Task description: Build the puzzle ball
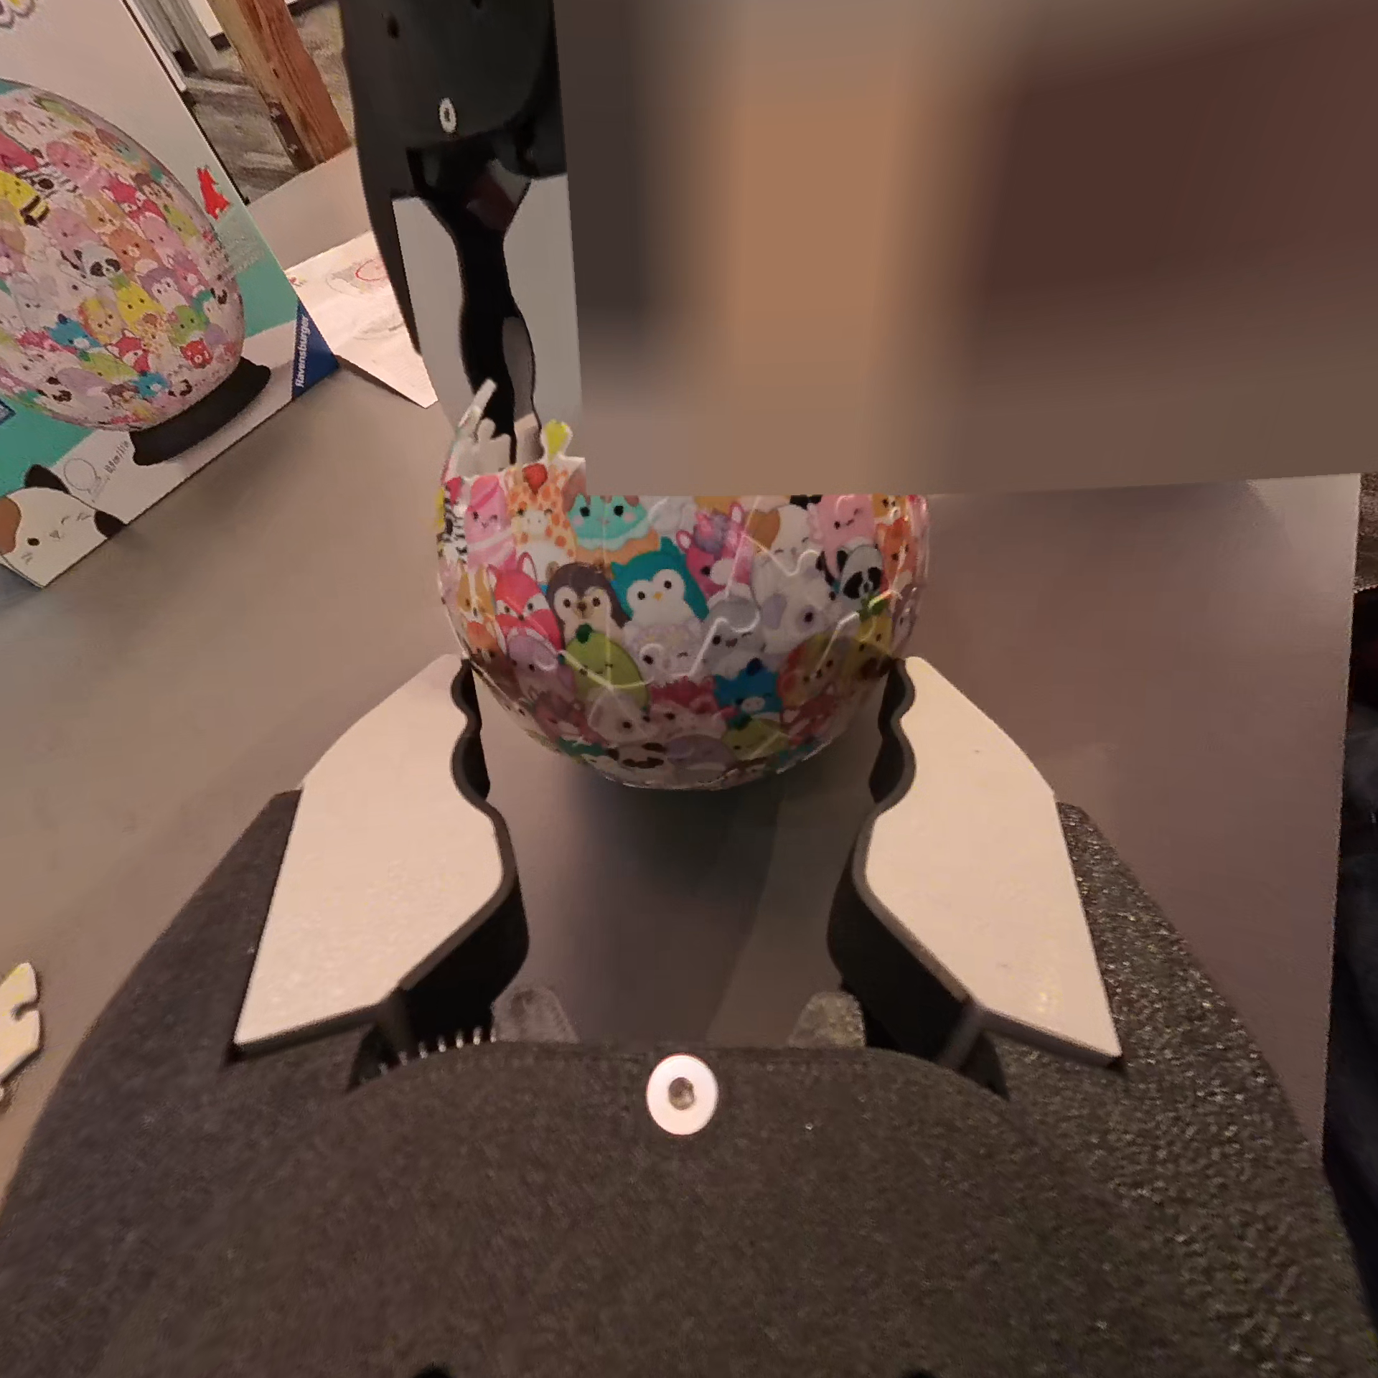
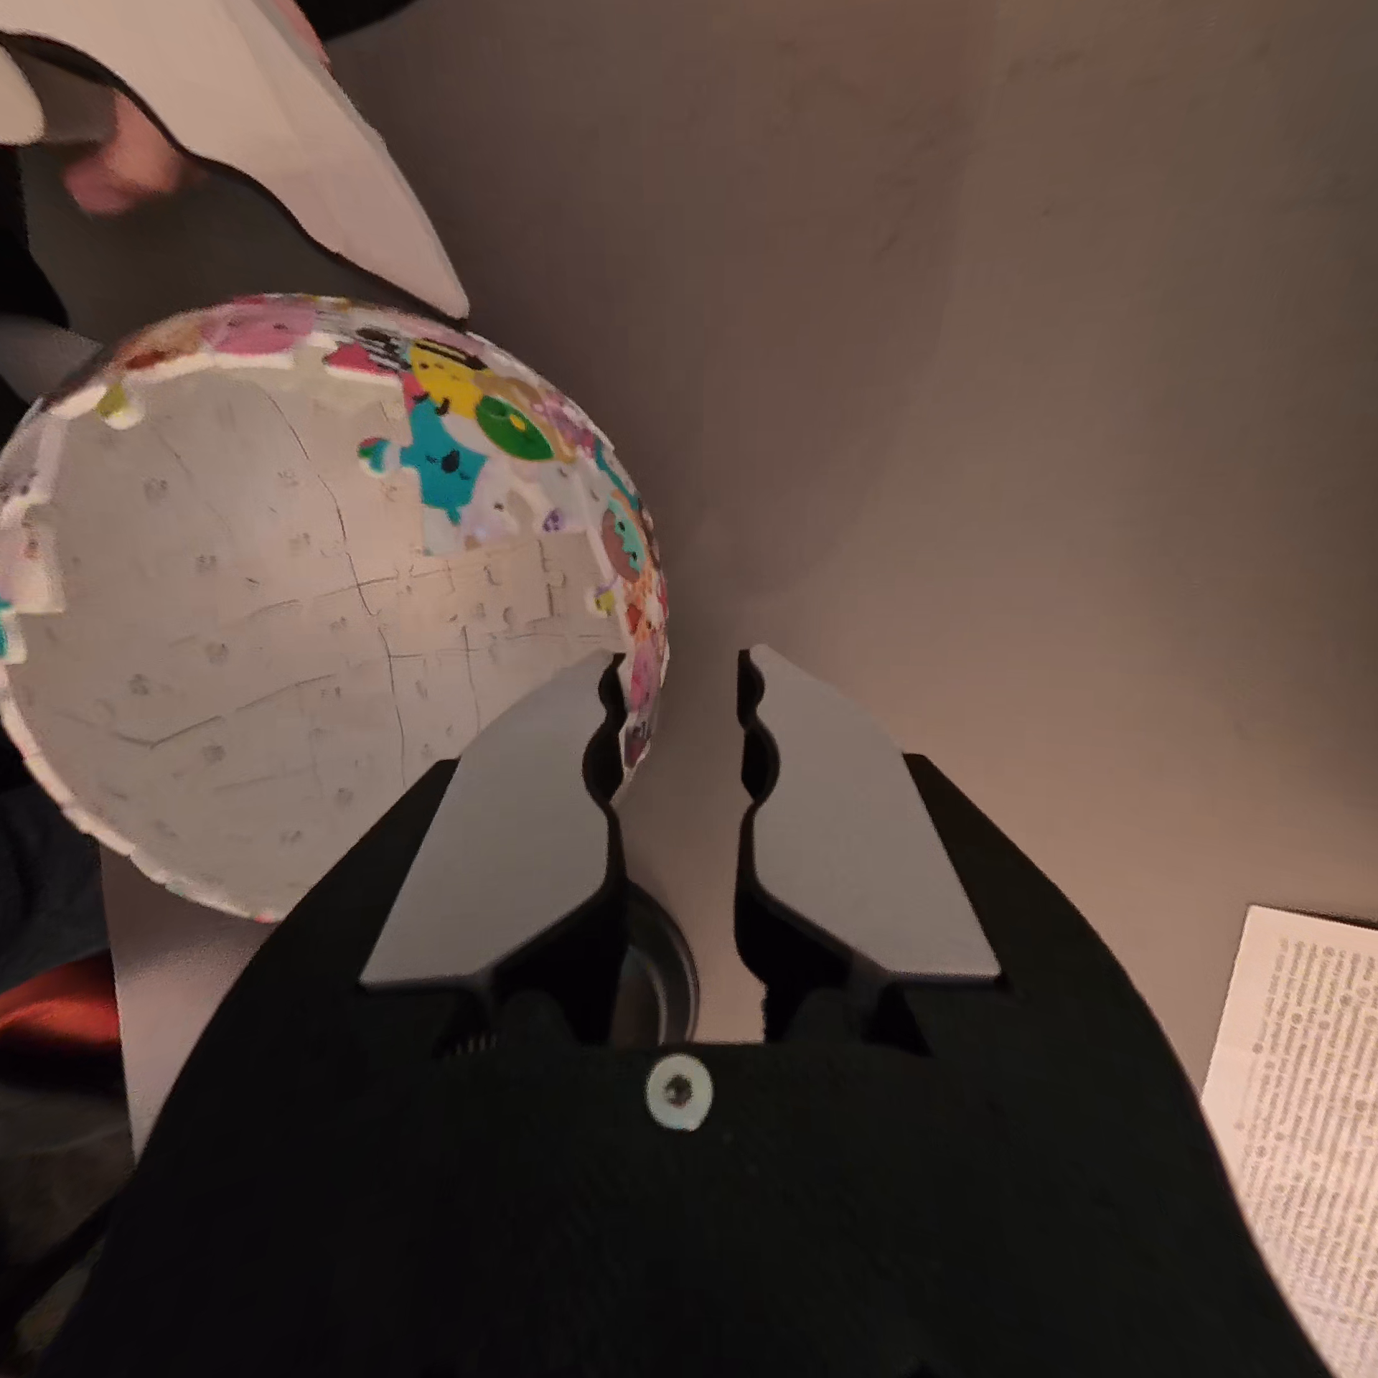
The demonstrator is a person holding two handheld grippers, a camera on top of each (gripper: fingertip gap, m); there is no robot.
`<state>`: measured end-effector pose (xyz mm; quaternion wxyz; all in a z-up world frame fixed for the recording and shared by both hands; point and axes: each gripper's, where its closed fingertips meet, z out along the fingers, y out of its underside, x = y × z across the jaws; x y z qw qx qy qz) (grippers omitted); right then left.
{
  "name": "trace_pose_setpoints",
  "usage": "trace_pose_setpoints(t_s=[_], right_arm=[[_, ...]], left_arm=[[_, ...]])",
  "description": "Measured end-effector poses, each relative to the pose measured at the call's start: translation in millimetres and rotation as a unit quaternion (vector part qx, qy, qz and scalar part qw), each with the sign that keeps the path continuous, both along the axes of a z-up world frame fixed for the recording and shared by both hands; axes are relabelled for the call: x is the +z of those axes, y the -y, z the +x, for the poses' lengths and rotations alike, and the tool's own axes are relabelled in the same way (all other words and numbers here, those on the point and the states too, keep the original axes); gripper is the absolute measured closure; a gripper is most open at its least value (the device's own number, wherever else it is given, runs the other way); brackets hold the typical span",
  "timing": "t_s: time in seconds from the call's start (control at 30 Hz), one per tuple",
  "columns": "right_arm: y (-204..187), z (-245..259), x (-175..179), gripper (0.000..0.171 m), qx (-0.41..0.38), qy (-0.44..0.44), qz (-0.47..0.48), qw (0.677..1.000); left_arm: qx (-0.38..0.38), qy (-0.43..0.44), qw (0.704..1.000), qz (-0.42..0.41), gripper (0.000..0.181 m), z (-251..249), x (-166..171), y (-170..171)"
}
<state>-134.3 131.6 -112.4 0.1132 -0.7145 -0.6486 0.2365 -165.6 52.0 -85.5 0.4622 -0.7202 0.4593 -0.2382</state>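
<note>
The puzzle ball (image 1: 678, 611) is a part-built shell printed with colourful plush animals, open at the top, resting on the grey table (image 1: 224, 671). My left gripper (image 1: 680, 671) has its jaws wide apart, one tip pressed on each side of the ball's lower half. In the right wrist view the ball (image 2: 246, 596) shows its white inside. My right gripper (image 2: 675, 671) is open and straddles the shell's rim, with the wall against its left finger (image 2: 522, 783). It also shows from above in the left wrist view (image 1: 488, 388). A left-gripper finger (image 2: 335, 186) touches the ball's far side.
The puzzle box (image 1: 127, 298) stands at the back left, with a printed sheet (image 1: 373, 313) behind it. A loose piece (image 1: 15, 1021) lies at the left edge. Another printed sheet (image 2: 1305, 1118) lies at the right. A dark round object (image 2: 660, 969) sits under my right gripper. From either gripper's tips it is about 20 cm to the loose piece (image 1: 15, 1021).
</note>
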Motion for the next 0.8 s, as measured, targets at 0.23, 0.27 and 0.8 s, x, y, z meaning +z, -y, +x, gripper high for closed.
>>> trace_pose_setpoints(t_s=[0.23, 0.27, 0.8], right_arm=[[4.0, 2.2, -9.5, 0.159, 0.024, 0.03, -0.024, 0.999], [4.0, 2.0, -10.0, 0.161, 0.023, 0.031, -0.024, 0.999], [-3.3, -9.4, -4.0, 0.136, 0.023, -0.014, 0.001, 1.0]], left_arm=[[-0.002, -0.002, 1.0, -0.001, 0.081, 2.3, 0.7, -2.8], [-0.002, -0.001, 1.0, -0.001, 0.081, 2.5, 0.9, -3.2], [-0.007, -0.007, 1.0, 0.0, 0.081, 3.3, 0.2, -4.0]])
